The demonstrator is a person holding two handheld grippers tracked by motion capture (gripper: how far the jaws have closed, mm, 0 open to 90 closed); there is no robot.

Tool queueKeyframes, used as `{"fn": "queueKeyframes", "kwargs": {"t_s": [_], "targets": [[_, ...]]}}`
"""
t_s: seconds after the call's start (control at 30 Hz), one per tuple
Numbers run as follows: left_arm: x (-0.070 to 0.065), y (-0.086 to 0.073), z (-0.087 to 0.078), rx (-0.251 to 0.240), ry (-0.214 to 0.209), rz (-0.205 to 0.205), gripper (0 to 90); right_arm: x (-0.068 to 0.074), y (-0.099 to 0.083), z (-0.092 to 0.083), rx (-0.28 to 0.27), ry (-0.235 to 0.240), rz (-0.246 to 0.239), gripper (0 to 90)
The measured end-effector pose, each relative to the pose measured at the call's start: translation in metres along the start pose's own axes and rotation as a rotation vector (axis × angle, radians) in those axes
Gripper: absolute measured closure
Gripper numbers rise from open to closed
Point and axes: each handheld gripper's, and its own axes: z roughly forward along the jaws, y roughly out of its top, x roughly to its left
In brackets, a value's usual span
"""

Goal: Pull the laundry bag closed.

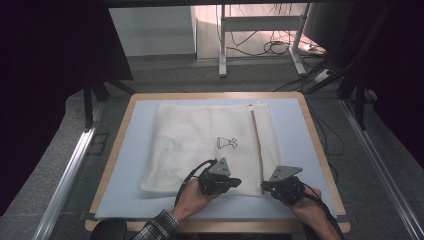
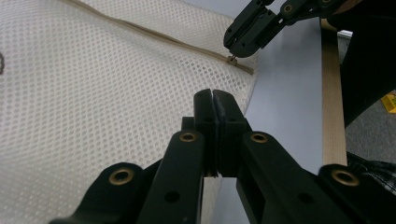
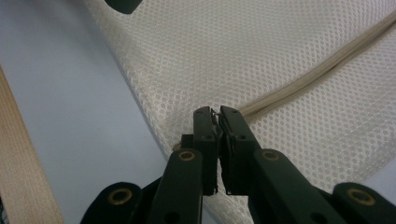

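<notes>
Two forearms reach in from the near edge, each hand holding a black two-jaw gripper. The left gripper (image 1: 235,182) has its jaws pressed together; the right gripper (image 1: 264,185) likewise, tips pointing toward each other.

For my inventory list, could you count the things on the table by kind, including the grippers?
Mesh bag: 1
Zipper on the bag: 1
Grippers, left and right: 2
Total: 4
</notes>
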Motion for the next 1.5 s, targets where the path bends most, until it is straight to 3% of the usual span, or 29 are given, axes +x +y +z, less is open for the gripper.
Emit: {"fn": "queueKeyframes", "kwargs": {"t_s": [0.63,0.77,0.8,0.9,1.0,1.3,1.5], "targets": [[-0.016,0.013,0.041,0.032,-0.038,0.016,89.7,0.0,-0.001,0.0,0.011,-0.01,0.005,84.1],[-0.018,0.015,0.053,0.058,-0.043,0.023,89.7,0.0,-0.001,0.0,0.009,-0.012,0.008,83.9],[-0.019,0.014,0.058,0.088,-0.034,0.044,89.7,0.0,-0.001,0.0,0.008,-0.013,0.008,83.8],[-0.021,0.012,0.061,0.085,-0.017,0.057,89.8,0.0,-0.001,0.0,0.008,-0.011,0.008,83.8],[-0.018,0.01,0.062,0.066,-0.037,0.019,89.8,0.0,-0.001,0.0,0.01,-0.013,0.006,83.8],[-0.02,0.01,0.061,0.076,-0.024,0.037,89.8,0.001,0.0,0.001,0.014,-0.016,-0.017,83.8],[-0.021,0.009,0.061,0.077,-0.016,0.034,89.8,0.0,0.0,0.002,0.014,-0.014,-0.005,83.7]]}}
